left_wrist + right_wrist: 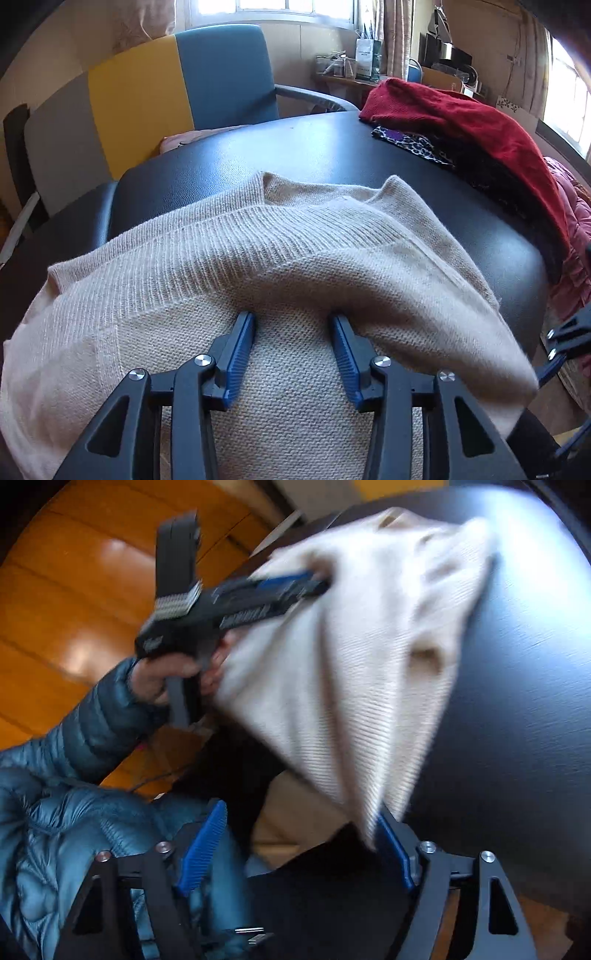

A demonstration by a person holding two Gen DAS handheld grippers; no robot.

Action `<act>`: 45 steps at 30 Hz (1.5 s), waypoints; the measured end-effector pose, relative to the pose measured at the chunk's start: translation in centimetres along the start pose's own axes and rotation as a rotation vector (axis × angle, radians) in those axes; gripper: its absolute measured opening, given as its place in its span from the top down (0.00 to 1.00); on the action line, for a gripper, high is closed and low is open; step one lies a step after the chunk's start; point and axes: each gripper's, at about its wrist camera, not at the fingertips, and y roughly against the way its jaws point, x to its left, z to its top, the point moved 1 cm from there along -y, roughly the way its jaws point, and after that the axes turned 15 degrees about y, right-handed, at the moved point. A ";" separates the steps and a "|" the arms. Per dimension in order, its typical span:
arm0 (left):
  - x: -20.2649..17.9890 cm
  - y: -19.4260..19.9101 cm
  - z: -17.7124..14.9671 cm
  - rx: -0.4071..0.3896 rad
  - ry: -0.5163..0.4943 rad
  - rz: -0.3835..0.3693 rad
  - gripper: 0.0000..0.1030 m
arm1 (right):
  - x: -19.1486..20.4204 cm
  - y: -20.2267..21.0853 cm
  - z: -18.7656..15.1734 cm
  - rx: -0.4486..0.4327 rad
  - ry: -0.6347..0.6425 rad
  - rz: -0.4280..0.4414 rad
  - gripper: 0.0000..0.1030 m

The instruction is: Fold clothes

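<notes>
Lying half on the table (332, 155), half hanging off its edge, sweater (258, 258) with left gripper (293, 321) spread apart beneath a fold; right gripper (299, 834) also apart, hem brushing one finger. Unclamped, could slide floorward.

Left wrist view low and close over beige sweater (295, 258), facing across black table (332, 155) toward chair (177, 81), right wrist view tilted, facing sideways over table edge, sharing sweater (351, 664) and table (517, 701)
</notes>
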 end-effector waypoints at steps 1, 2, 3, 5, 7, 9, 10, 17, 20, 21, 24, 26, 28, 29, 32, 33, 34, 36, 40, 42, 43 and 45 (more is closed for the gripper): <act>0.0 -0.2 0.2 -0.008 0.004 0.009 0.57 | -0.2 0.8 0.3 -0.012 -0.008 -0.063 0.23; 0.1 -0.3 0.2 -0.016 0.006 0.015 0.57 | -0.4 1.6 0.6 -0.024 -0.019 -0.127 0.22; 0.1 -0.4 0.3 -0.024 0.010 0.016 0.57 | -0.7 2.4 0.8 -0.042 -0.039 -0.185 0.21; 0.4 -0.2 0.2 -0.039 0.028 0.002 0.57 | -0.6 3.1 1.8 -0.103 -0.063 -0.232 0.21; 1.0 0.4 0.2 -0.046 0.068 -0.036 0.57 | -0.2 3.2 3.1 -0.164 -0.071 -0.261 0.21; 1.8 1.3 0.2 -0.043 0.122 -0.072 0.57 | 0.2 3.3 4.3 -0.224 -0.080 -0.290 0.21; 2.4 2.1 0.1 -0.045 0.153 -0.081 0.57 | 0.4 3.2 5.0 -0.245 -0.077 -0.302 0.21; 8.9 7.5 -2.9 -0.144 0.293 0.057 0.57 | 1.8 -3.7 11.8 -0.222 0.059 -0.431 0.17; 12.6 8.2 -5.4 -0.117 0.397 0.148 0.57 | 0.7 -6.5 14.6 -0.202 0.080 -0.555 0.16; 13.8 8.4 -6.4 -0.108 0.430 0.168 0.57 | 0.2 -7.3 15.4 -0.194 0.081 -0.595 0.16; 15.7 9.6 -9.6 -0.116 0.459 0.164 0.58 | -2.1 -9.5 16.9 -0.167 0.062 -0.685 0.09; 15.8 10.5 -10.9 -0.114 0.459 0.160 0.57 | -3.6 -10.1 17.0 -0.183 0.055 -0.682 0.00; 15.9 11.4 -11.8 -0.112 0.472 0.140 0.57 | -4.7 -10.1 17.3 -0.202 0.037 -0.661 0.00; 16.4 12.1 -12.1 -0.117 0.495 0.120 0.57 | -4.8 -10.2 17.4 -0.203 0.038 -0.660 0.00; 18.3 14.3 -12.7 -0.163 0.571 0.111 0.57 | -5.0 -10.4 17.6 -0.207 0.039 -0.655 0.00; 19.5 15.2 -12.9 -0.185 0.602 0.122 0.57 | -5.1 -10.4 17.5 -0.209 0.038 -0.652 0.00; 20.8 16.1 -13.3 -0.201 0.635 0.132 0.57 | -5.1 -10.3 17.5 -0.214 0.036 -0.646 0.00; 23.5 17.1 -13.9 -0.208 0.685 0.150 0.57 | -5.3 -10.2 17.5 -0.219 0.034 -0.640 0.00; 26.7 17.0 -14.5 -0.165 0.747 0.135 0.57 | -5.6 -10.0 17.3 -0.226 0.033 -0.637 0.00; 27.2 16.4 -14.1 -0.150 0.745 0.097 0.57 | -5.7 -9.9 17.3 -0.227 0.032 -0.636 0.00; 27.3 16.1 -13.9 -0.142 0.741 0.083 0.57 | -5.7 -9.8 17.2 -0.228 0.032 -0.635 0.00; 27.2 15.1 -13.4 -0.115 0.719 0.068 0.58 | -5.6 -9.6 17.0 -0.228 0.032 -0.635 0.00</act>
